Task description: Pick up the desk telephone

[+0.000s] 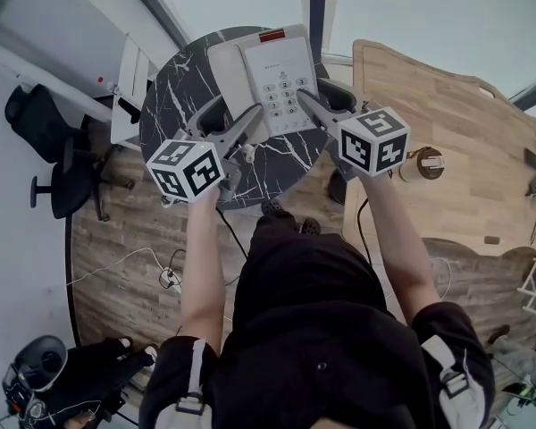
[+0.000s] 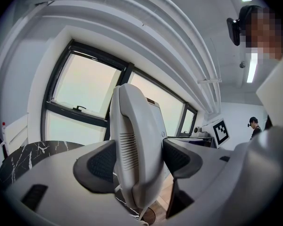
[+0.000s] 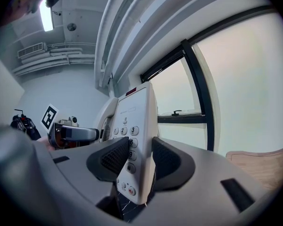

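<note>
As the desk telephone (image 1: 272,74) lies between them, left tool (image 1: 233,120) and right tool (image 1: 327,100) clamp its sides.

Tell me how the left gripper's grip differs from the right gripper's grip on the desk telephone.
The left gripper clamps the thick handset, jaws spread wide; the right gripper clamps the thinner keypad edge, jaws closer together. In the head view the left gripper takes the desk telephone on its left side, the right gripper on its right side. Both are shut on that same telephone, pads pressing from both sides.
</note>
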Available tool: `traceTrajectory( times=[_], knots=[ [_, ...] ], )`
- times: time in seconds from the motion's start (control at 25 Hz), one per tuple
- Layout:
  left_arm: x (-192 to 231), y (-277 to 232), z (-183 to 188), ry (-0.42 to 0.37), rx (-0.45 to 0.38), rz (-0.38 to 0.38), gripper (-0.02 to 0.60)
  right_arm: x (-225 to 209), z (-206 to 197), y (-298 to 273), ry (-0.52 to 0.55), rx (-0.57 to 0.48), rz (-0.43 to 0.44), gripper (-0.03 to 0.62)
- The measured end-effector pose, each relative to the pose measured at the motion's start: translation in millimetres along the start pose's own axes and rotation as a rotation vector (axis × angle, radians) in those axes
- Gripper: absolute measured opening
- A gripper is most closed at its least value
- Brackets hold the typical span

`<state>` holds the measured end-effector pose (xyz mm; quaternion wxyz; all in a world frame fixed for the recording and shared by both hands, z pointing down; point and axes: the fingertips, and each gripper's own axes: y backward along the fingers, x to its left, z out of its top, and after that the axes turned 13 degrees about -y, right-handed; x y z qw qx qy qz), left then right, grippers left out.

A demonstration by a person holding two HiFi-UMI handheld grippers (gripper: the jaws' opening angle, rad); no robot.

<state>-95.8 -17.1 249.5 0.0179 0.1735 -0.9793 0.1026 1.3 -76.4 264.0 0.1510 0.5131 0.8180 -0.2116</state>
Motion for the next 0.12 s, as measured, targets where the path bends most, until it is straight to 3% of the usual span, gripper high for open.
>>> traceTrajectory(
  times=[0.12],
  knots=[
    [1.6,1.8,2.4,0.005,0.003,-0.002,0.324,2.5,2.1,-0.8,0.001,0.003,-0.002,0.176]
  ],
)
